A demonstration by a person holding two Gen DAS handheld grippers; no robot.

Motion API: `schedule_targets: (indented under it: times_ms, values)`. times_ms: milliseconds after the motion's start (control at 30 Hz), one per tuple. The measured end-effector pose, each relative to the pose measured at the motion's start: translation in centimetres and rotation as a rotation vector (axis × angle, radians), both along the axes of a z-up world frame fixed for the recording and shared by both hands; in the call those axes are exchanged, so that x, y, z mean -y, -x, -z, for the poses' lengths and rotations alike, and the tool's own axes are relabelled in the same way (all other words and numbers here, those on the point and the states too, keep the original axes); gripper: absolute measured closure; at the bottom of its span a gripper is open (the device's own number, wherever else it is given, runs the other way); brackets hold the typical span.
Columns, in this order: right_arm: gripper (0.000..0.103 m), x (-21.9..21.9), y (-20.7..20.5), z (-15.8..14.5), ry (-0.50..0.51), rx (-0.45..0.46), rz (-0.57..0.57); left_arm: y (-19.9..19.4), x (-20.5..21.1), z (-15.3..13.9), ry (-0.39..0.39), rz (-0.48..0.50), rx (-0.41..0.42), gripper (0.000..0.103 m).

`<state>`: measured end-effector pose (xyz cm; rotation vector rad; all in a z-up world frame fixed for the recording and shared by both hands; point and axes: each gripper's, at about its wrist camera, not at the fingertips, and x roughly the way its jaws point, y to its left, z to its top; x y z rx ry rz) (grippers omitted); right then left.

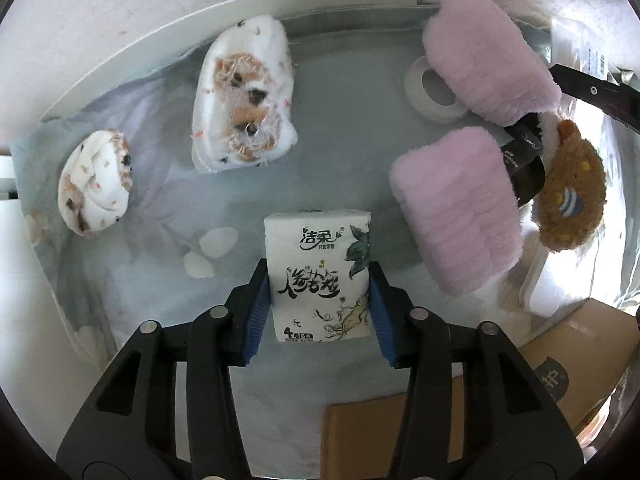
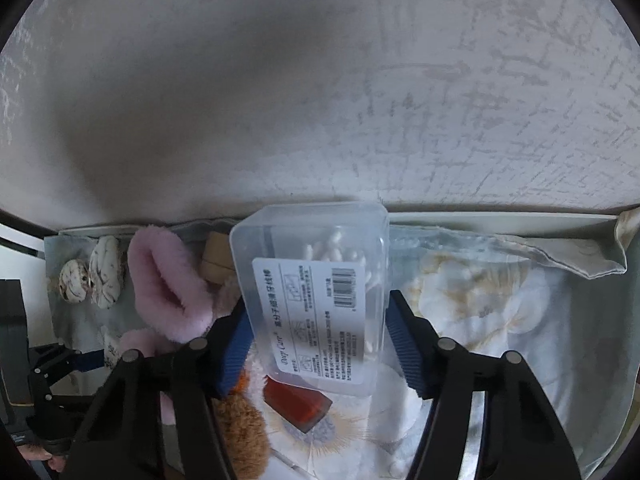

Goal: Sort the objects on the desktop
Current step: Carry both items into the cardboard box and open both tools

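left wrist view, left to right, all relative to the white printed tissue pack (image 1: 318,276) on the pale blue floral cloth (image 1: 352,152): small rolled white speckled plush sock (image 1: 95,184) far left of it, larger white speckled plush sock bundle (image 1: 244,94) up-left, white tape roll (image 1: 434,90) up-right, two fuzzy pink slippers (image 1: 460,208) to its right, black folded item (image 1: 524,160) wedged between them, brown round plush toy (image 1: 570,196) beyond that at the far right. cardboard box (image 1: 576,364) lower right of the pack.

left gripper (image 1: 318,300): jaws partly closed, blue pads (image 1: 256,312) pressing both sides of the tissue pack. pack sits upright between them.

right wrist view: right gripper (image 2: 318,340) holds a clear rectangular plastic box of cotton swabs (image 2: 316,292), white barcode label facing camera, blue pads against both sides, jaws about half open. box is lifted and tilted, above a small red-orange block (image 2: 296,402). fuzzy pink slipper left of the box, white socks further left.
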<state>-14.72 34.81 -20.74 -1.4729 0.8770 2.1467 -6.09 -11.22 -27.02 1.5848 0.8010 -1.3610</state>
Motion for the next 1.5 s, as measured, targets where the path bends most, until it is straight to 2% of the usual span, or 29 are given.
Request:
schedule_targets:
  times_ms: [200,367,500,600,633,700,733,800,900,933,967,1000,1033,1167,1200,1300,1400,1500]
  values:
    - [0.044,-0.5,-1.5,-0.8,-0.001,-0.014,0.017,-0.6,-1.0,-1.3,0.012,0.002,-0.076,0.061]
    - [0.044,-1.3,-3.1,-1.4,0.032,-0.028,0.043,-0.5,-1.8,-2.3,0.028,0.03,-0.093,0.061]
    - [0.044,-1.5,-4.7,-2.7,0.02,-0.038,0.051,-0.3,-2.6,-3.8,0.042,0.063,-0.12,0.061]
    - [0.044,-1.0,-6.1,-4.4,0.009,-0.03,0.039,-0.2,-3.7,-5.7,0.064,0.085,-0.141,0.061]
    - [0.044,-0.8,-6.8,-5.1,0.008,-0.034,0.034,0.2,-3.2,-6.4,0.027,0.213,-0.192,0.061]
    - [0.044,0.2,-8.4,-7.1,0.005,-0.063,0.007,0.2,-4.3,-8.4,0.048,0.242,-0.217,0.061]
    - [0.044,0.7,-9.2,-7.9,-0.001,-0.07,-0.007,1.4,-3.8,-10.0,0.062,0.258,-0.233,0.061]
    - [0.044,2.1,-11.0,-9.5,-0.008,-0.076,-0.051,0.8,1.1,-12.6,0.078,0.286,-0.252,0.061]
    - [0.044,3.8,-14.1,-11.3,-0.019,-0.071,-0.093,1.1,-0.2,-14.5,0.133,0.327,-0.268,0.061]
    - [0.044,4.5,-14.3,-12.0,-0.018,-0.076,-0.104,0.6,-1.1,-15.7,0.162,0.34,-0.277,0.061]
    - [0.044,5.5,-12.0,-12.9,-0.019,-0.077,-0.111,0.5,-1.8,-16.5,0.181,0.349,-0.284,0.061]
    - [0.044,5.7,-12.1,-13.4,-0.023,-0.075,-0.13,0.2,-2.6,-17.5,0.208,0.356,-0.292,0.061]
    - [0.044,5.7,-12.8,-13.7,-0.031,-0.072,-0.147,1.0,-2.3,-16.4,0.225,0.359,-0.295,0.061]
    - [0.044,9.5,-12.7,-15.2,-0.076,-0.058,-0.221,1.1,-4.5,-18.2,0.306,0.385,-0.304,0.061]
    - [0.044,11.1,-12.5,-14.5,-0.08,-0.057,-0.234,1.1,-5.2,-18.4,0.322,0.392,-0.303,0.061]
    - [0.044,13.6,-13.4,-15.0,-0.096,-0.052,-0.272,0.6,-7.6,-18.6,0.378,0.416,-0.285,0.061]
    - [0.044,15.9,-13.9,-14.6,-0.126,-0.027,-0.291,0.1,-9.5,-18.1,0.385,0.426,-0.303,0.061]
    - [0.044,17.8,-14.3,-14.0,-0.112,-0.011,-0.311,-0.4,-11.1,-17.4,0.385,0.429,-0.312,0.061]
